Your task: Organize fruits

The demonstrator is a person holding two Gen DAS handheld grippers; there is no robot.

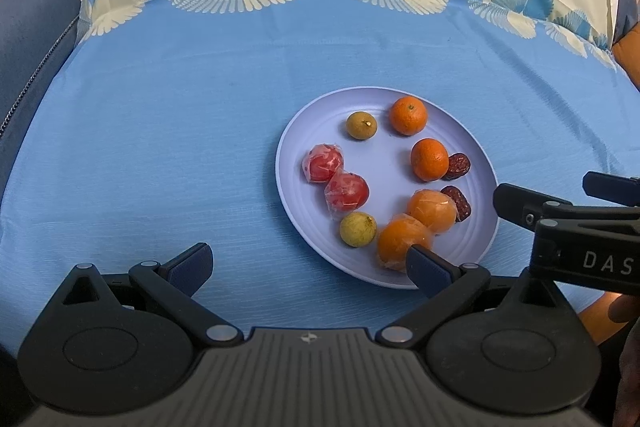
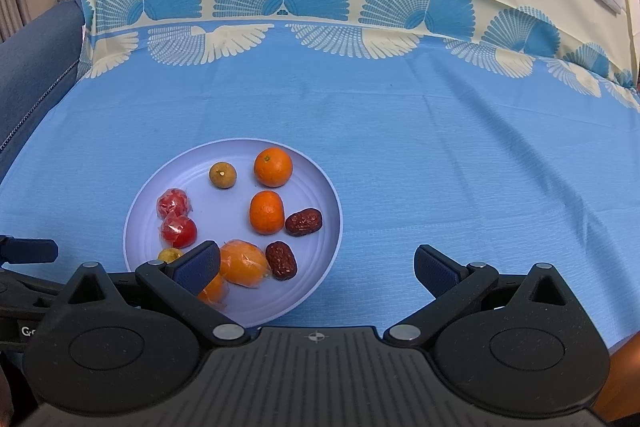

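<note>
A pale lavender plate (image 1: 298, 131) (image 2: 320, 183) on the blue cloth holds two bare oranges (image 1: 408, 115) (image 2: 273, 166), two wrapped oranges (image 1: 432, 210) (image 2: 242, 264), two wrapped tomatoes (image 1: 347, 191) (image 2: 179, 231), two small yellow-brown fruits (image 1: 361, 125) (image 2: 223, 175) and two red dates (image 1: 458, 166) (image 2: 304, 221). My left gripper (image 1: 310, 265) is open and empty at the plate's near edge. My right gripper (image 2: 318, 269) is open and empty, its left finger over the plate's near rim. It also shows in the left wrist view (image 1: 560, 203).
The blue tablecloth (image 2: 440, 155) has a cream band with blue fan prints along the far side. A blue upholstered seat (image 1: 32, 39) stands at the left. An orange edge (image 1: 628, 59) shows at the far right.
</note>
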